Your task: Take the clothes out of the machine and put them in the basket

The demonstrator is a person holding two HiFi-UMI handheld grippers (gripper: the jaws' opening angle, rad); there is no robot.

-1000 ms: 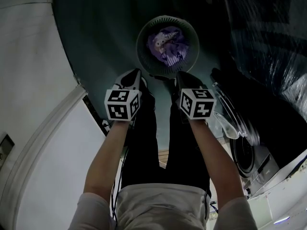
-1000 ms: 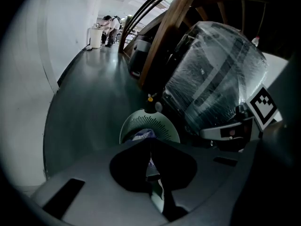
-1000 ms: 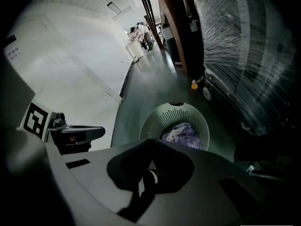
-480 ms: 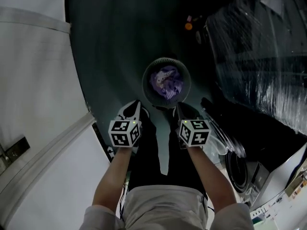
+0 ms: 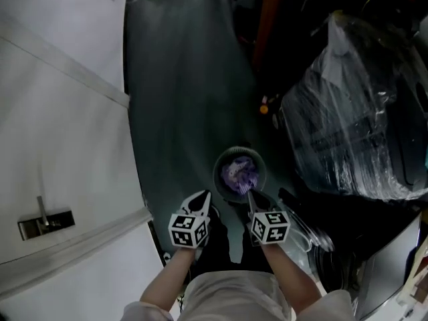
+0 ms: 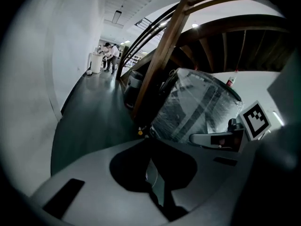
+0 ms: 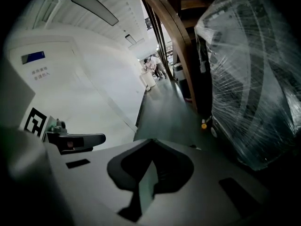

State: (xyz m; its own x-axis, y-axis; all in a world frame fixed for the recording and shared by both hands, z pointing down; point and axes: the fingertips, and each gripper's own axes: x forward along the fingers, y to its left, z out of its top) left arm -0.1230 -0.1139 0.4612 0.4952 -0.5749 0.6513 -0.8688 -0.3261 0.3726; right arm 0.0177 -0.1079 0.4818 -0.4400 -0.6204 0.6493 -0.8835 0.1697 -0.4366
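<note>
My left fingers (image 5: pixel 199 203) and right fingers (image 5: pixel 253 204) are clenched shut on nothing. The purple clothes (image 5: pixel 241 174) lie in the basket (image 5: pixel 219 176), just ahead between them, down on the floor (image 5: pixel 180 112).

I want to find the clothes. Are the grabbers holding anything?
Nothing. The left gripper and right gripper are both shut and empty; the purple clothes lie in the basket on the floor.
</note>
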